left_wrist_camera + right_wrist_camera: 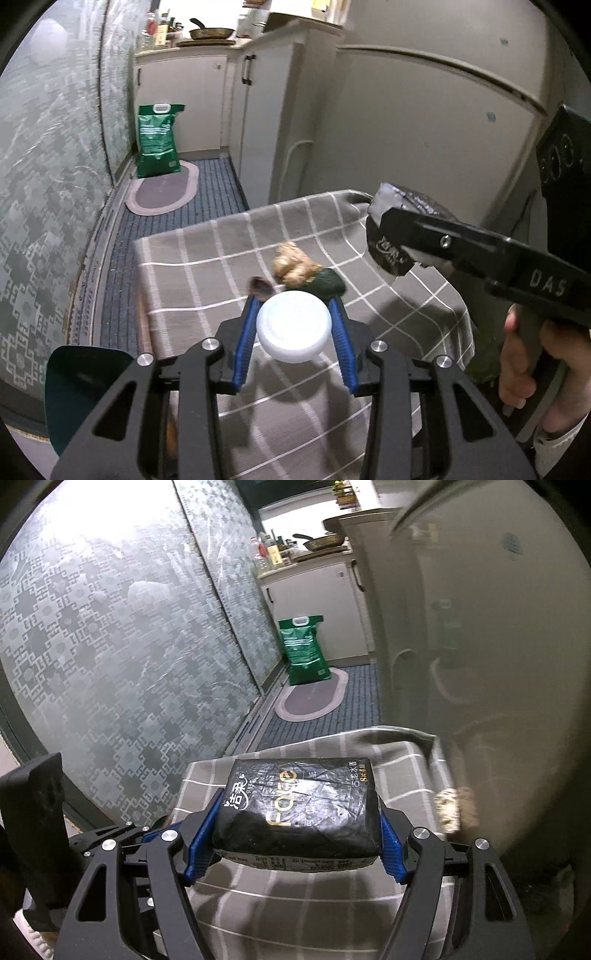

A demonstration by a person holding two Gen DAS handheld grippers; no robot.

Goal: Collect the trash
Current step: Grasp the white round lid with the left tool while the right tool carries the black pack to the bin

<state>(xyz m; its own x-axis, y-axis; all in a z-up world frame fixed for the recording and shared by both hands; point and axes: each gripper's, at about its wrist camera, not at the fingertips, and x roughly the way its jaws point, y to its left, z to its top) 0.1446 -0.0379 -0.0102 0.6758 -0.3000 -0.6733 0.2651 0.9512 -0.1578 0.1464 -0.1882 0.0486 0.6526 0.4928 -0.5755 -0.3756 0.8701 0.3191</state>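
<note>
My left gripper (293,314) is shut on a round white lid-like container (293,329), held above the grey checked tablecloth (207,266). Just beyond it lie a tan crumpled scrap (293,271), a dark green piece (328,286) and a small brown bit (260,288). My right gripper (299,821) is shut on a black plastic tissue pack (301,808), held above the same cloth (295,904). In the left wrist view the right gripper (399,236) shows at the right, with the black pack (391,221) in it above the table's far right corner.
A green sack (158,142) stands on the floor by white cabinets (184,99), beside an oval mat (162,188). A patterned glass door (110,646) runs along the left. A pale fridge (424,129) stands right of the table. A tan scrap (452,808) lies at the table's right edge.
</note>
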